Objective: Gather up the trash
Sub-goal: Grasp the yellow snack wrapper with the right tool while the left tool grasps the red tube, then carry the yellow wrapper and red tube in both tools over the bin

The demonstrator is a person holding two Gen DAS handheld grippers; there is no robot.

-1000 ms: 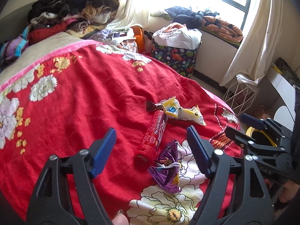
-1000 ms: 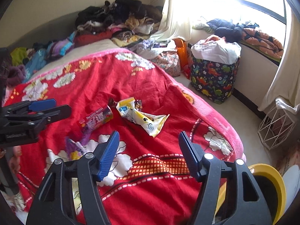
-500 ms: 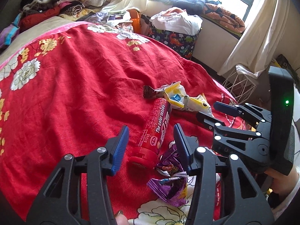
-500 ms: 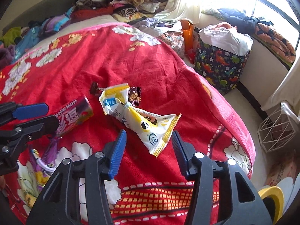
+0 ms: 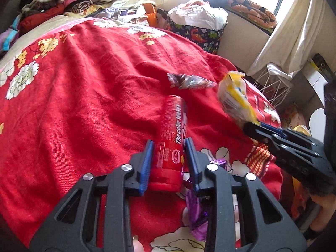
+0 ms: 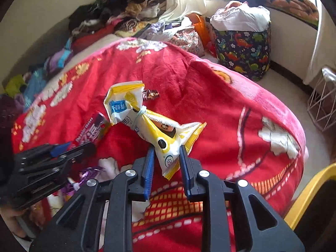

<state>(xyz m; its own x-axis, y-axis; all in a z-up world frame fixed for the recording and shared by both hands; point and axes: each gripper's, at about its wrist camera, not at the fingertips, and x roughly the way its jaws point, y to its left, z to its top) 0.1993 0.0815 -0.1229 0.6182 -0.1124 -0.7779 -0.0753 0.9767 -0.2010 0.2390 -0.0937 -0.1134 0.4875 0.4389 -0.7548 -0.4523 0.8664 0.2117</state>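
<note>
Trash pickup is at the grasp stage on both sides, and the left wrist view shows the left gripper [image 5: 168,157] with its blue pads having just closed in on the capped end of the red candy tube [image 5: 171,138], which lies lengthwise on the red floral blanket [image 5: 84,105] and points away from the camera; the pads look pressed to its sides, so I judge it clamped. A good lift here would be straight up and slow, since the tube is round and slick and held near one end, so it may pivot. A purple wrapper [image 5: 197,216] lies crumpled just beneath the right-hand finger and should be left for a later pass. The tool tilts steeply down toward the bed. In the same view the right gripper [image 5: 250,124] holds the yellow snack bag [image 5: 233,96], blurred, and a dark foil wrapper [image 5: 189,82] lies beyond the tube. From the right wrist view, the right gripper [image 6: 166,157] has just been closing and now pinches the lower corner of the yellow snack bag [image 6: 147,121], which looks raised off the blanket; a firm pinch matters because the film is thin. This tool also angles downward, with a yellow-rimmed bin [image 6: 306,195] at the lower right
</note>
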